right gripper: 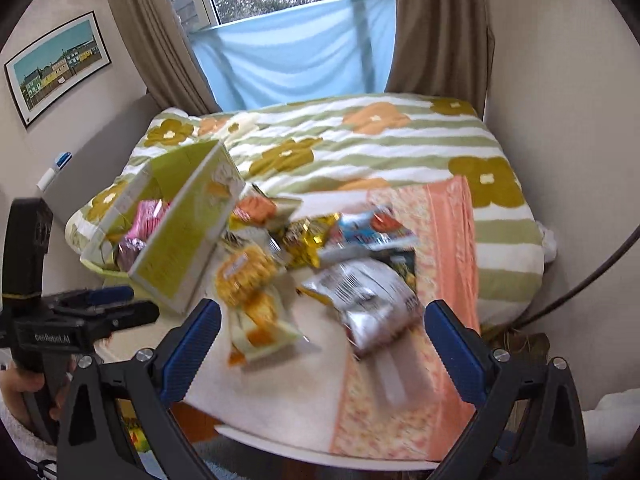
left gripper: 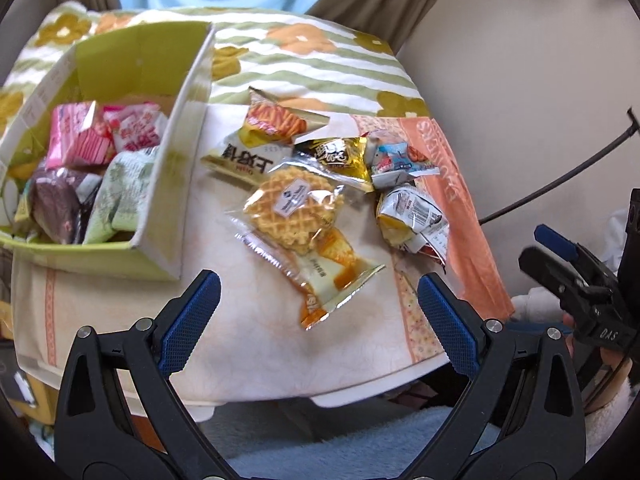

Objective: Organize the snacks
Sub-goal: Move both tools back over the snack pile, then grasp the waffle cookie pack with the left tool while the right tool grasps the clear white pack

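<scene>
Inside green box point(left gripper: 160, 208): pink packs point(left gripper: 80, 136), perhaps chocolate.

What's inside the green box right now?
The green box holds pink wrapped snacks, a dark purple packet and a pale green packet. Anything beneath them is covered.

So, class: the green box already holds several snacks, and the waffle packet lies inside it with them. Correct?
Not quite. The green box does hold several snacks, but the waffle packet lies outside it, on the cloth to its right; the left wrist view shows this.
</scene>
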A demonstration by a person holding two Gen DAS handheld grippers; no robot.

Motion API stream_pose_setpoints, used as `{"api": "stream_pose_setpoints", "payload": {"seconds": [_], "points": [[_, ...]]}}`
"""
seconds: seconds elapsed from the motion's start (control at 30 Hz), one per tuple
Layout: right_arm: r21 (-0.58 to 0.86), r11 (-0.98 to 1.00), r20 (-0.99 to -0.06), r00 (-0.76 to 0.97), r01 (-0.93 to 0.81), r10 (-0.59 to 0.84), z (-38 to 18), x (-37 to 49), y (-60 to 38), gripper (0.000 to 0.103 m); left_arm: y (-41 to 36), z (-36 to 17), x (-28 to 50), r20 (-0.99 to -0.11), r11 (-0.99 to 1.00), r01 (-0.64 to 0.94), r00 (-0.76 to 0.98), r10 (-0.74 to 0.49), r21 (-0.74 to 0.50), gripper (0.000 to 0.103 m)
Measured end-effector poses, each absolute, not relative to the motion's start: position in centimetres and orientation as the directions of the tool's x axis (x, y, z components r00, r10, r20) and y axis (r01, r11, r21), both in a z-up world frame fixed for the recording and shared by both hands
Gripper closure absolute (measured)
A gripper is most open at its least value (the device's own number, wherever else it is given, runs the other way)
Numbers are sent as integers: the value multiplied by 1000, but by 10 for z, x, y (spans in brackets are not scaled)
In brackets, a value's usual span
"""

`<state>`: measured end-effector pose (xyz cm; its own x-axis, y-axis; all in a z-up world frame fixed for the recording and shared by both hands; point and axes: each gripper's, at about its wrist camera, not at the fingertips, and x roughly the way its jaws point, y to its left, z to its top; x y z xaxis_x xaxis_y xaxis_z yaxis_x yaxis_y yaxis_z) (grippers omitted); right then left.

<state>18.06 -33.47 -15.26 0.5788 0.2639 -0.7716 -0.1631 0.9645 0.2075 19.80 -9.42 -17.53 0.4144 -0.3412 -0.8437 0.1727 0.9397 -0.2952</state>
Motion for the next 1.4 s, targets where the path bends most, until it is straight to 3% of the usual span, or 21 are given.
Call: {"api": "stream_pose_setpoints", "payload": {"seconds": [0.37,0.6,0.8,0.87,1.1,1.17,1.4], "points": [[216,952,-834,467,-217,295,-200,180,-363,1,-130,-198,269,-941,928,343,242,-238,-146,5],[179,960,-889,383,-214,251,-243,186,-358,1,-145,-244,312,-979,893,421,50,-198,-159,5],[177,966,-908,348,-190,234,-263,197,-362,1,-146,-269,332,-980,872,450,-49,-191,-192,14],[164,966,-915,335,-202,225,-269,199,-358,1,-143,-273,336,-977,865,456,-75,-199,-211,21],[89,965,-938,305,-246,164,-284,207,-343,2,-138,-284,346,-975,845,486,-97,-202,-224,25],[69,965,-943,300,-255,146,-288,210,-342,2,-133,-284,350,-975,846,484,-91,-204,-222,34],[48,967,-952,282,-251,121,-298,216,-349,2,-131,-282,354,-974,827,519,-67,-216,-219,49]]}}
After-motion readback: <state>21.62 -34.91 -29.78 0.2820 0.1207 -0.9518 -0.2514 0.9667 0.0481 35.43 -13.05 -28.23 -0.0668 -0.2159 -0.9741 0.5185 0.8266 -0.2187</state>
